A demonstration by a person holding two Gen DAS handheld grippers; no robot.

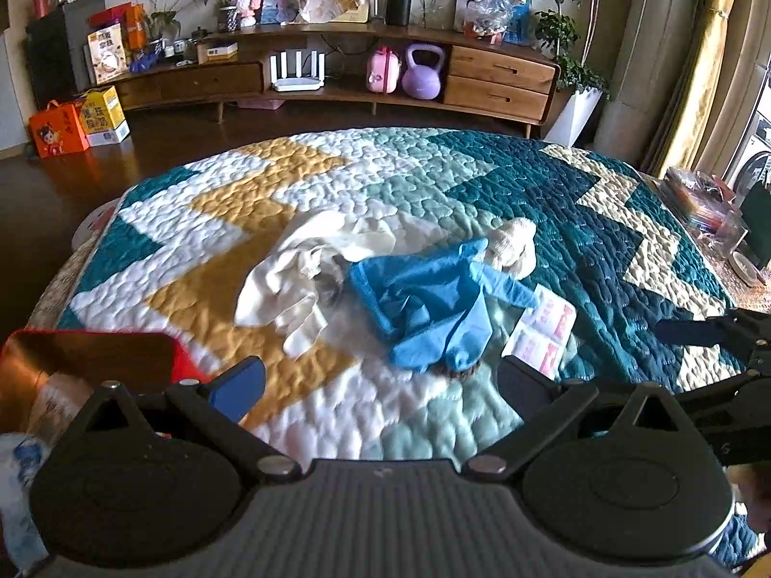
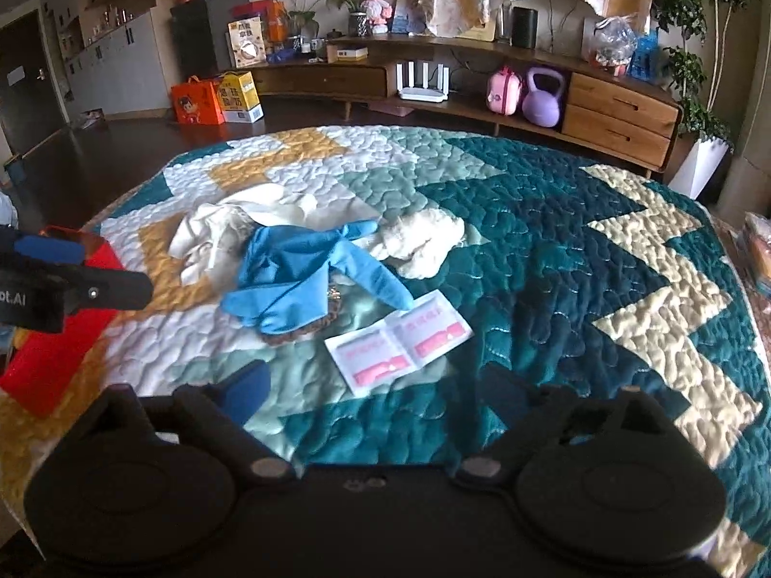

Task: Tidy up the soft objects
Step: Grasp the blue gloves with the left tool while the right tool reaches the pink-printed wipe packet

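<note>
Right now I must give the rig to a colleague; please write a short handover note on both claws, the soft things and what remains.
Left claw: open, holding nothing, above the quilted zigzag blanket.
Right claw: open, holding nothing, near the white and pink paper packets.
Soft things: the crumpled blue cloth lies in the middle of the pile, the cream white cloth to its left, the fluffy off-white cloth to its right. The red box stands at the blanket's left edge.
Done: nothing appears sorted.
Left: every cloth remains to be picked up and put in order.
</note>
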